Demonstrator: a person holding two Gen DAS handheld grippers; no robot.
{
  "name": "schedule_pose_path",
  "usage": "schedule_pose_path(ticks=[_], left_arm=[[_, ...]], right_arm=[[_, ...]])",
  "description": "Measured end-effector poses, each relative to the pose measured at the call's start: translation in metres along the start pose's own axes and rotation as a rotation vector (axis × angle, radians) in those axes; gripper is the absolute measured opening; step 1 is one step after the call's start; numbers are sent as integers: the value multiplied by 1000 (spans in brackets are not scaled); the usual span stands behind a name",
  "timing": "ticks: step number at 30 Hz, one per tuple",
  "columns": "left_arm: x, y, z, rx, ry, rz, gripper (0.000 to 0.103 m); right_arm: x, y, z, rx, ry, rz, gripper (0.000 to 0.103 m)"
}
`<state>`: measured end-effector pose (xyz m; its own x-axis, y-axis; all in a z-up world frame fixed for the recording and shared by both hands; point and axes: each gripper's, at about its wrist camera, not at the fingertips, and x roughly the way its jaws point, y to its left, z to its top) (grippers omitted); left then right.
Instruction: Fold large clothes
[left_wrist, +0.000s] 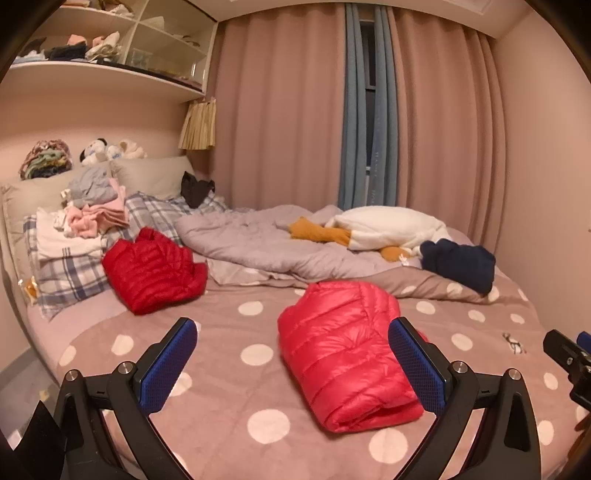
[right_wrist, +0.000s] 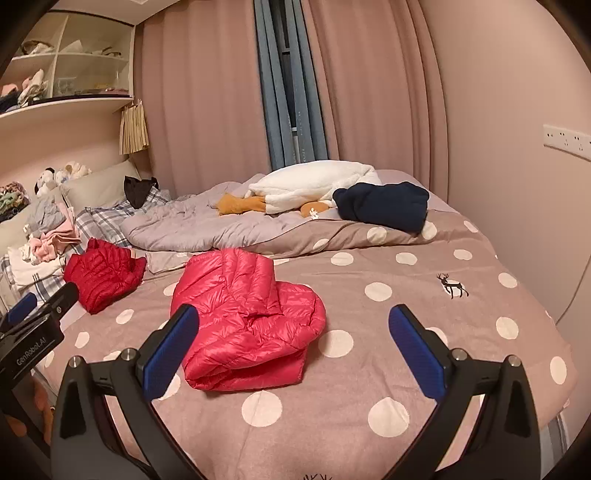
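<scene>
One pink-red down jacket (left_wrist: 343, 354) lies folded into a thick bundle on the dotted bedspread (left_wrist: 229, 398), in front of me and nearest of everything. By my judgement this piece is done: its layers are stacked, and the rolled fold edge faces me. Its long axis runs from that near edge away toward the curtains (left_wrist: 295, 110), leaning a little to the left in the right wrist view.

Beyond the jacket to its left sits a darker red jacket (left_wrist: 153, 271), also bundled, against the plaid pillows (left_wrist: 70, 277). Past the jacket to its right a navy garment (left_wrist: 458, 262) rests on the rumpled grey duvet (left_wrist: 251, 243), beside a white goose plush (left_wrist: 388, 225). It looks loosely folded; I cannot tell whether it needs more work.

My left gripper (left_wrist: 291, 365) hovers short of the jacket, fingers spread wide, holding nothing. My right gripper (right_wrist: 293, 350) is likewise wide apart and empty, the jacket's near corner lying between its fingers in view.
</scene>
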<state>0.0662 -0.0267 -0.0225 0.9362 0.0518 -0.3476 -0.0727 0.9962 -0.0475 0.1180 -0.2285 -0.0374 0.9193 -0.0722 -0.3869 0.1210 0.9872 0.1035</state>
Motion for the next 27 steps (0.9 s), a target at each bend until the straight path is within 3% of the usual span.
schedule_pose_path(ticks=[27], left_arm=[[-2,1,4,9,40,-6,102]], right_arm=[[-2,-12,0,49,18,-46,103]])
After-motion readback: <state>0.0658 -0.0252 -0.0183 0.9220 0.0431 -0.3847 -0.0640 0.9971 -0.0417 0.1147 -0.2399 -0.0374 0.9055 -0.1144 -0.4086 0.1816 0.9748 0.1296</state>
